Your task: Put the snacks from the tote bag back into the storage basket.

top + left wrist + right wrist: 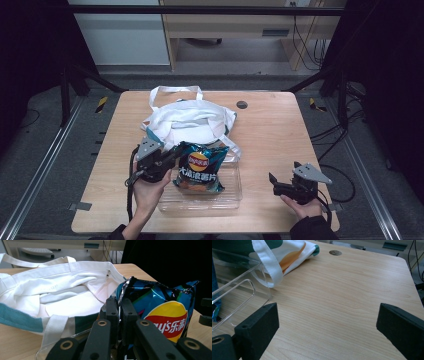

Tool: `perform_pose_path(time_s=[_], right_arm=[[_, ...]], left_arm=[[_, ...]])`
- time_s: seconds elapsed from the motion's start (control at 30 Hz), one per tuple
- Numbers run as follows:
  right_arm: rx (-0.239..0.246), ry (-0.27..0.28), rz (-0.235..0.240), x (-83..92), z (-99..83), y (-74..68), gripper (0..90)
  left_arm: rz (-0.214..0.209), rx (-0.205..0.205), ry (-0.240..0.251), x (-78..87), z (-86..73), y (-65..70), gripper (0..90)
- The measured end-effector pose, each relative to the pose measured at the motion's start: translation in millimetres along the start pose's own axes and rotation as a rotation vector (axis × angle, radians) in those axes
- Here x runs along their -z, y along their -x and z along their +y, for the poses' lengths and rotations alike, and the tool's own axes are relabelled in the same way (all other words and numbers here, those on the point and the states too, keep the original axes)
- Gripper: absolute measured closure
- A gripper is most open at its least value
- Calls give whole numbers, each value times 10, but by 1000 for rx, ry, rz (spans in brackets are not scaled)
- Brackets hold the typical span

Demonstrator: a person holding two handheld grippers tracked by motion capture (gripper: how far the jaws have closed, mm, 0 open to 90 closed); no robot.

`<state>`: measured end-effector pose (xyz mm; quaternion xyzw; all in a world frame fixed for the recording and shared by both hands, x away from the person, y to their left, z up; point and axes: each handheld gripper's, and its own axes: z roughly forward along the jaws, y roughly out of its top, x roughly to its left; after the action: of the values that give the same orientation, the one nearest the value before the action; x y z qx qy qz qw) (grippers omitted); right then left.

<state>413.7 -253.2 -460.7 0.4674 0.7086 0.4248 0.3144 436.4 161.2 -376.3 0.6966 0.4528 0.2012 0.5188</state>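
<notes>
A blue bag of crisps (200,168) with a yellow and red logo stands tilted over a clear plastic tray (232,192) at the table's front middle. My left gripper (176,151) is shut on the bag's upper left edge; in the left gripper view its jaws pinch the crimped foil of the crisp bag (160,307) at my left gripper (120,305). Behind the tray lies a white cloth tote bag (190,120) with teal trim, its mouth open in the left gripper view, tote bag (62,293). My right gripper (273,184) rests open near the front right, jaws wide apart with bare wood between them, right gripper (327,320).
The wooden table (280,130) has a round cable hole (242,104) at the back. One tote strap (268,267) drapes over the tray's right wall (239,290). Black frame posts and cables stand beside the table on both sides.
</notes>
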Motion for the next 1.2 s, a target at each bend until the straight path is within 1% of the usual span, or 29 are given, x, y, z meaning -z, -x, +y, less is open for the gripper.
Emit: perform_pose_path(time_s=[0.17, 0.33, 0.63, 0.8, 0.9, 1.0, 1.13, 1.2], right_arm=[[-6, -2, 4, -3, 1, -1, 47], [-1, -2, 2, -6, -1, 3, 47], [-6, -4, 0, -7, -2, 5, 47], [-5, -4, 0, -7, -2, 6, 47], [-5, -4, 0, -8, -3, 6, 47], [-4, -4, 0, -10, -3, 8, 47], [-6, -4, 0, -7, -3, 8, 47], [-6, -4, -1, -6, -3, 10, 47]], left_arm=[[6, 0, 6, -33, 9, -35, 861], [9, 3, 6, -70, 16, -77, 856], [18, -1, 9, -120, 20, -97, 847], [13, -4, 11, -152, 27, -111, 835], [6, -6, 9, -169, 28, -128, 806], [4, -11, 4, -181, 24, -138, 759], [2, -29, 3, -193, 17, -134, 672], [4, -40, 4, -198, 17, -133, 610]])
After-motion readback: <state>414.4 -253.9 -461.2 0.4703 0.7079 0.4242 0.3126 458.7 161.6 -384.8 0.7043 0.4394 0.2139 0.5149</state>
